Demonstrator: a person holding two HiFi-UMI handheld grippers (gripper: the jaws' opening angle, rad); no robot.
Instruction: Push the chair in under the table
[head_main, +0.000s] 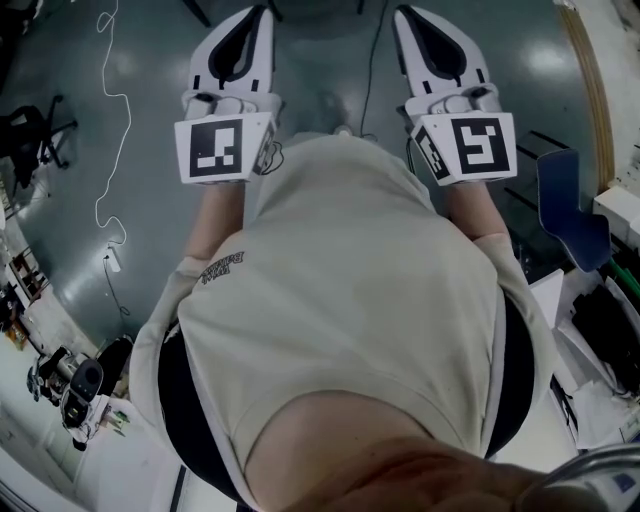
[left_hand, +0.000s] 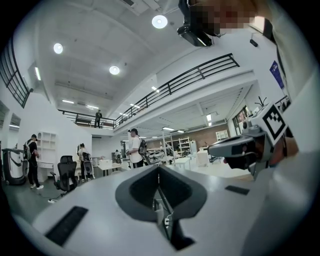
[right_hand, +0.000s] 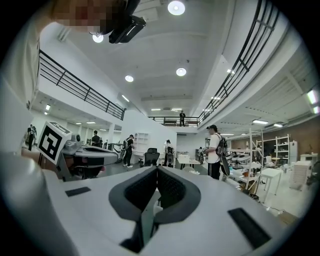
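Observation:
In the head view a blue chair (head_main: 568, 206) stands at the right edge, beside white furniture (head_main: 617, 207); it is apart from both grippers. My left gripper (head_main: 262, 10) and right gripper (head_main: 402, 12) are held out level in front of the beige shirt, side by side over the grey floor. Both are shut with nothing between the jaws. In the left gripper view the left gripper (left_hand: 158, 168) points into an open hall, and the right gripper (left_hand: 239, 148) shows at the right. In the right gripper view the right gripper (right_hand: 157, 169) is likewise shut and bare.
A white cable (head_main: 115, 100) snakes over the floor at the left, near a black stand (head_main: 35, 135). Black office chairs (left_hand: 65, 172) (right_hand: 150, 159), white tables (right_hand: 267, 175) and several standing people, one with a backpack (right_hand: 216, 150), are far off in the hall.

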